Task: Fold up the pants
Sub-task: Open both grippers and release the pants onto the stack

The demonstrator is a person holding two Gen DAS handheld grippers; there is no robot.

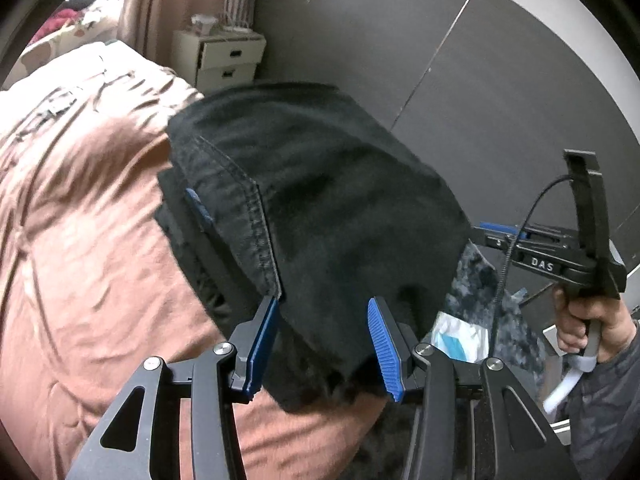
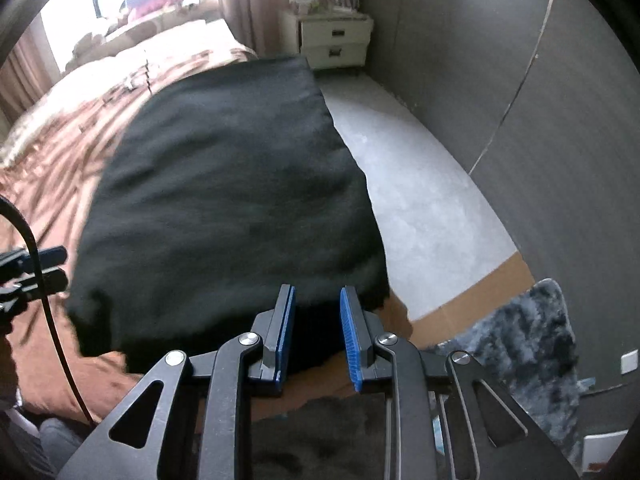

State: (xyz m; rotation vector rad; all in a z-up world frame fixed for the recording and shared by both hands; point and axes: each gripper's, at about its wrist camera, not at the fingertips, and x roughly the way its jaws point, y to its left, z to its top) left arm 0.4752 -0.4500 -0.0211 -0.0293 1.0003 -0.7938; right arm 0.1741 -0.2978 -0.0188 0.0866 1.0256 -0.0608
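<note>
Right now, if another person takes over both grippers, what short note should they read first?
Left gripper: jaws part open, black pants bunched between them; grip unclear.
Right gripper: jaws narrow, the pants' other edge between them; grip unclear.
Pants hang over the pink bed cover, near the bed's edge.
Done: both edges taken up.
Left: lay them down, finish the fold, smooth flat.

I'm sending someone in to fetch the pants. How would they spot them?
Find the bed with the pink-brown quilt. At its near edge beside the grey floor lie the pants, the only black fabric on the quilt, with a stitched seam.
</note>
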